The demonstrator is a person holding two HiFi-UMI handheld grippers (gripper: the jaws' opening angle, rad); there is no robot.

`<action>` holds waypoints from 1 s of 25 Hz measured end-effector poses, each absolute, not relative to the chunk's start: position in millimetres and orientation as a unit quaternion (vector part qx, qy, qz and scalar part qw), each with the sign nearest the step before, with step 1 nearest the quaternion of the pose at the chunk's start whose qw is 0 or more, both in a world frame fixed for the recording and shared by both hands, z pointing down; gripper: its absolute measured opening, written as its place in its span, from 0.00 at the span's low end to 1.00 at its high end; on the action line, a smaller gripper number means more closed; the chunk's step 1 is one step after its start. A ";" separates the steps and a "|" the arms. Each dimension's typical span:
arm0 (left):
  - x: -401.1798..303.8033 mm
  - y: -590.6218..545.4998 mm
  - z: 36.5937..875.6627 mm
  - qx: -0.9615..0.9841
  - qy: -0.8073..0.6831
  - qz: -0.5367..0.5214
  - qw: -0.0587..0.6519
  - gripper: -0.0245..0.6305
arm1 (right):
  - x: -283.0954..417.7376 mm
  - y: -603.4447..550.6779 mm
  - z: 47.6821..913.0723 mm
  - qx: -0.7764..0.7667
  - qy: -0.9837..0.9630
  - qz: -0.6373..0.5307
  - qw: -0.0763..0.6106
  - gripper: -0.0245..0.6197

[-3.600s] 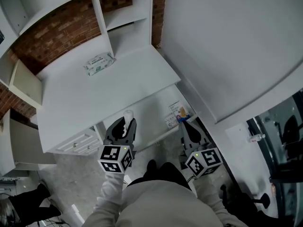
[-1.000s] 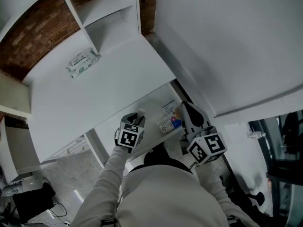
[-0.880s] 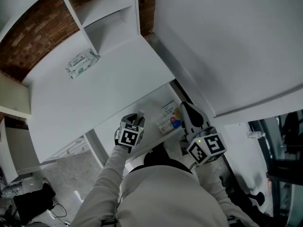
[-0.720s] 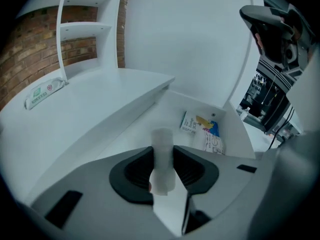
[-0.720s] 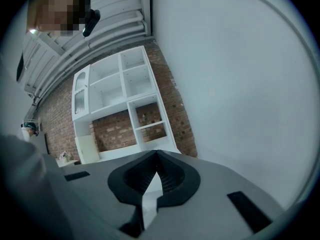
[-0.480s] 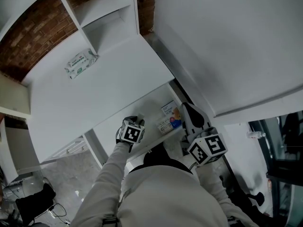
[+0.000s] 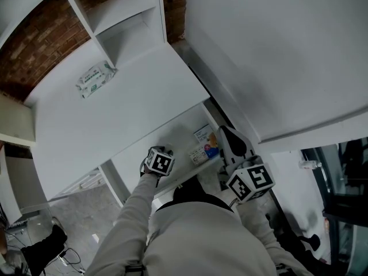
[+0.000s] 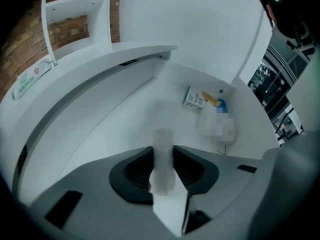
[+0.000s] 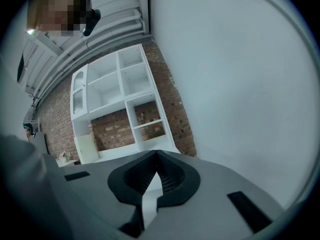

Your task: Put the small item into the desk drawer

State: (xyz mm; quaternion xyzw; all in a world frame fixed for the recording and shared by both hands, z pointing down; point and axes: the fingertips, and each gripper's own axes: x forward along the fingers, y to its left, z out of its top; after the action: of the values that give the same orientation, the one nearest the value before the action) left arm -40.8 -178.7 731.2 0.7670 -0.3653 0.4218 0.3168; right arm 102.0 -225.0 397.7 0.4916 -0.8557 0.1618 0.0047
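Left tongs [image 7: 161, 154] lowered the small item [image 8: 162, 156] into the drawer [image 7: 175, 132]

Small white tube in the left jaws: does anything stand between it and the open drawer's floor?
Nothing visible does. The left gripper, shut on the small white tube, hangs over bare drawer floor; the packets lie off to the right, apart from it.
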 end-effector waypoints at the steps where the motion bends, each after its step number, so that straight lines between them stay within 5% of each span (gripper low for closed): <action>1: -41.3 -177.9 733.1 0.765 -0.364 0.425 0.318 0.24 | 102.2 -225.4 398.0 0.491 -0.856 0.162 0.005 0.08; 25: -47.7 -194.3 711.1 0.770 -0.393 0.395 0.313 0.31 | 95.6 -229.3 403.7 0.476 -0.863 0.168 0.008 0.08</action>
State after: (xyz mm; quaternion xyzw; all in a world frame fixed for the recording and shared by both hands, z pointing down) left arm -47.7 -194.3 711.1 0.7696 -0.3926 0.3946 0.3128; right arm 95.6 -229.3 403.7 0.4758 -0.8633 0.1680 0.0078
